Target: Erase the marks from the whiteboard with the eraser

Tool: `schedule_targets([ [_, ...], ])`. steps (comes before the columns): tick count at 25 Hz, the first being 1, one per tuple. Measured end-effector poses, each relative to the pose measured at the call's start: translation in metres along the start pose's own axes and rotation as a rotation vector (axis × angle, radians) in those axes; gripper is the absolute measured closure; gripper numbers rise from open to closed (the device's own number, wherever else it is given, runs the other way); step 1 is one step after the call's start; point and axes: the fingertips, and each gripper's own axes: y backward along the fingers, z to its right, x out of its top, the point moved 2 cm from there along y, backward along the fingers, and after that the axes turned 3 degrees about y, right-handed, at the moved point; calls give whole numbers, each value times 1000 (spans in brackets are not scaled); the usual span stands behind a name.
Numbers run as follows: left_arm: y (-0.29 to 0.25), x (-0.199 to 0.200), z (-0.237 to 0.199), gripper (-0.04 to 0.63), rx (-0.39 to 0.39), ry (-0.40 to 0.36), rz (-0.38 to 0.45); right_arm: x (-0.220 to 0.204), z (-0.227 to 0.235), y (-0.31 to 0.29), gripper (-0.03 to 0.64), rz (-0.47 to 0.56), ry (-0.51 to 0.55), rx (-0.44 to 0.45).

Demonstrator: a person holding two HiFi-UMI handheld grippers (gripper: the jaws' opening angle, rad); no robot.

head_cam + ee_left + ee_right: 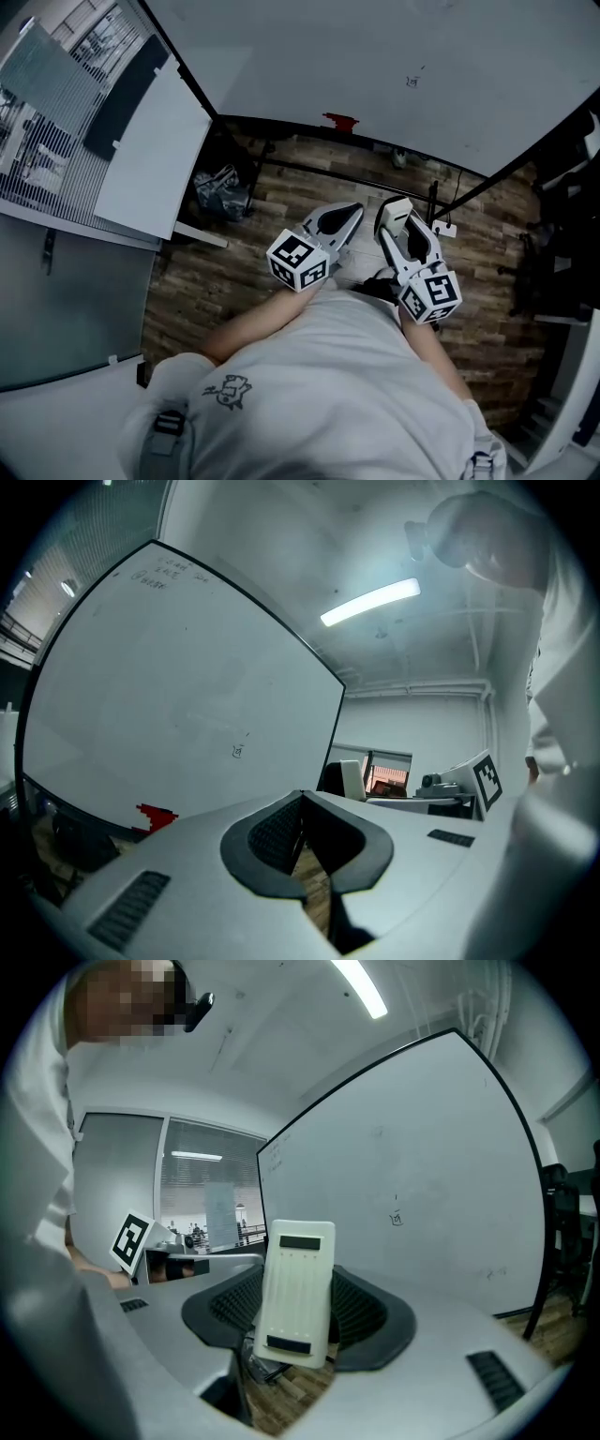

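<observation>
A large whiteboard (375,66) stands ahead of me with a small dark mark (412,82) on it. That mark (396,1218) also shows in the right gripper view, and there is faint writing (159,577) near the board's top left corner. A red thing (340,121) sits at the board's lower edge. My right gripper (295,1321) is shut on a white ribbed eraser (298,1288) that stands upright between its jaws. My left gripper (302,827) is shut with nothing in it. Both grippers are held close to my chest, short of the board.
A second white panel (150,150) leans at the left beside a glass partition. A black bag (222,192) lies on the wooden floor under the board. The board's stand bars (375,173) cross the floor ahead. Dark chairs (562,234) stand at the right.
</observation>
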Motion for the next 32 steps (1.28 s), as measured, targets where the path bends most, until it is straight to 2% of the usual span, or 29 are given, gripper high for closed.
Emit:
schedule_targets([
  [12, -23, 6, -25, 588, 1, -20, -25, 6, 27, -34, 380, 14, 2, 3],
  [23, -66, 13, -62, 588, 28, -21, -44, 18, 85, -74, 381, 26, -22, -11],
  [32, -115, 19, -101, 588, 61, -5, -47, 43, 156, -117, 381, 44, 9, -26],
])
